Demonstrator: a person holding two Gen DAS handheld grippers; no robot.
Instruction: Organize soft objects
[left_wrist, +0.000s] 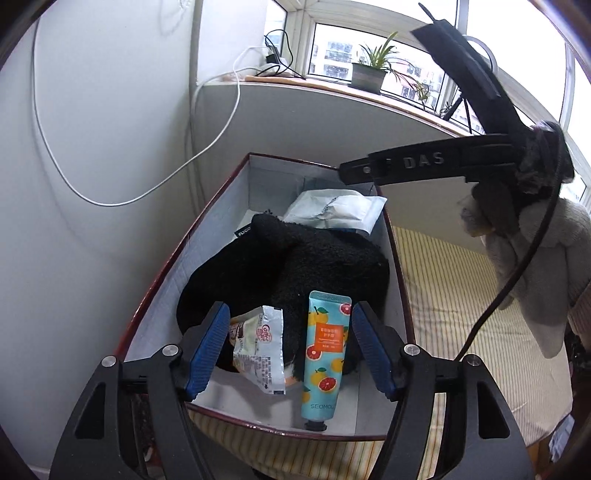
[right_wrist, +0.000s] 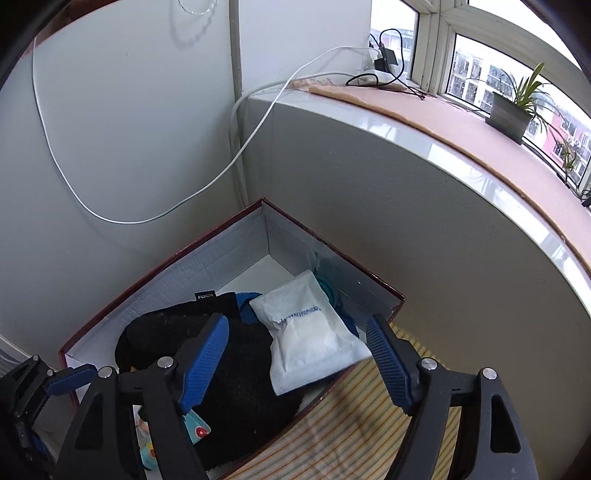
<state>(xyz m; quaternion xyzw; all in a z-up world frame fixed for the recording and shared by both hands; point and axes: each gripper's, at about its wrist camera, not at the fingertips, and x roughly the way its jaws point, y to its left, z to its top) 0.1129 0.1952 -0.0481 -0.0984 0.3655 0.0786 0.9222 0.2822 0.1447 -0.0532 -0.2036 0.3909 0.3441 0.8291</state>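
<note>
An open cardboard box (left_wrist: 221, 206) with a red rim stands on a striped bed by the wall. In it lie a black fuzzy cloth (left_wrist: 295, 262), a white pouch (left_wrist: 340, 210), a crumpled snack wrapper (left_wrist: 258, 350) and a citrus-print hand cream tube (left_wrist: 325, 354). My left gripper (left_wrist: 291, 350) is open over the box's near end, with the wrapper and tube between its pads. My right gripper (right_wrist: 295, 365) is open above the box (right_wrist: 258, 221), over the black cloth (right_wrist: 243, 384) and white pouch (right_wrist: 310, 343). The left gripper's pad (right_wrist: 70, 380) shows at the lower left of the right wrist view.
The striped bed cover (left_wrist: 461, 295) extends right of the box. A grey plush toy (left_wrist: 535, 266) hangs by the right hand at the far right. White cables (right_wrist: 147, 218) hang on the wall behind. A windowsill (right_wrist: 443, 122) with a potted plant (right_wrist: 513, 114) runs above.
</note>
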